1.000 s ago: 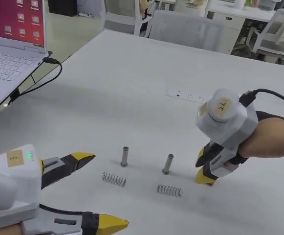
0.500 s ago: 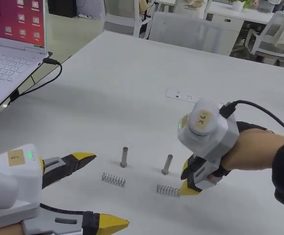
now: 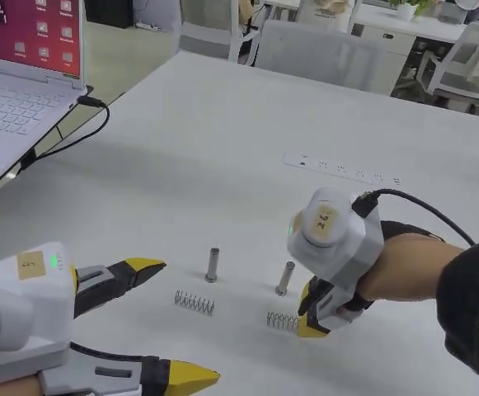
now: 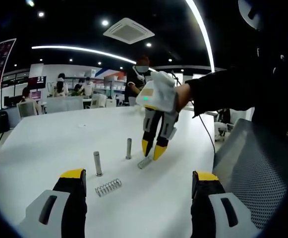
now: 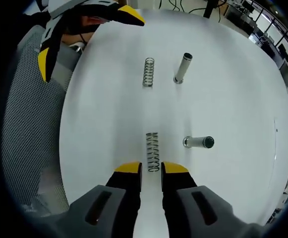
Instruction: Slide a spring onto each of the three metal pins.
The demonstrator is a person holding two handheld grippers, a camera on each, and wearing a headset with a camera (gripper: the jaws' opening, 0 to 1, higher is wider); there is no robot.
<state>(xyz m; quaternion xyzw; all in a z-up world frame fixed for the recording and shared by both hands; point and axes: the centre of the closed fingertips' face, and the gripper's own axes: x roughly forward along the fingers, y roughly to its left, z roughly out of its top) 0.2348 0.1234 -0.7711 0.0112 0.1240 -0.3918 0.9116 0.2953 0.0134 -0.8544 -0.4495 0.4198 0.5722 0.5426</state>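
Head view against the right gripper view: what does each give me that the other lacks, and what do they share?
The head view adds the laptop with its cable, the power strip and the chairs beyond. The right gripper view adds the narrow gap between the right gripper jaws, with the near spring end lying in it. Shared: the near pin, the far pin, the far spring and the left gripper, wide open.

Counts on the workbench (image 3: 223, 148)
Two metal pins (image 3: 213, 265) (image 3: 285, 278); two springs (image 3: 194, 303) (image 3: 282, 321); two grippers, left gripper (image 4: 139, 173) and right gripper (image 5: 152, 167); one laptop (image 3: 16, 91); one power strip (image 3: 342, 171)
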